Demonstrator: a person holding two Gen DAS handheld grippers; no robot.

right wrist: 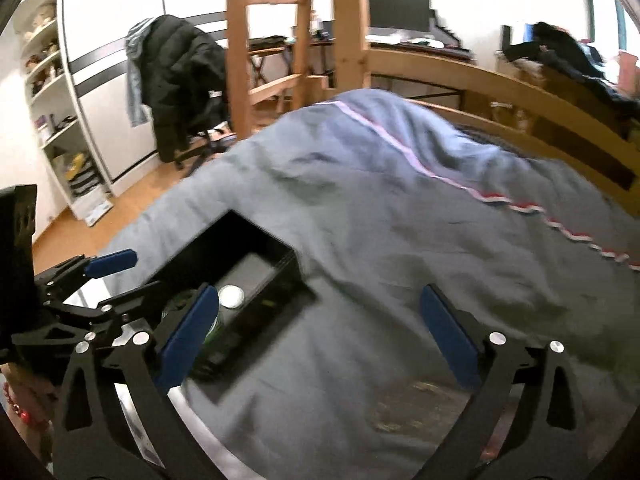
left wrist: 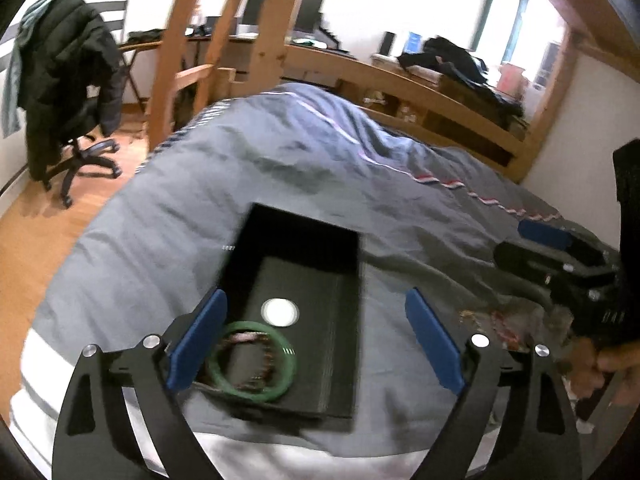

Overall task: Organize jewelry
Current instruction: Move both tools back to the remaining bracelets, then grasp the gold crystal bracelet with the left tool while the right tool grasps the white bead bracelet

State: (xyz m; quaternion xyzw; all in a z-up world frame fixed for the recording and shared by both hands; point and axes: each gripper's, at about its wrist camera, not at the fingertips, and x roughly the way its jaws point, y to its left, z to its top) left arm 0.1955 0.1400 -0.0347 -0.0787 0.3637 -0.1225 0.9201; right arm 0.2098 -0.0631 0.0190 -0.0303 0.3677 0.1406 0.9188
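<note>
With a green bangle (left wrist: 253, 361) and beads already in the black box (left wrist: 294, 236), I judge the blurry pile (left wrist: 500, 326) right of the box remains, and my left gripper (left wrist: 316, 340) and right gripper (right wrist: 320, 336) both gape wide, empty.

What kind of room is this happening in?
Most likely a bedroom: a bed with a grey duvet under a wooden loft frame, and a desk with monitors behind it.

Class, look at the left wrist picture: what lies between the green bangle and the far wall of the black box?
A white round disc lies on the black box floor, just beyond the green bangle; otherwise bare floor. Left wrist view.
</note>
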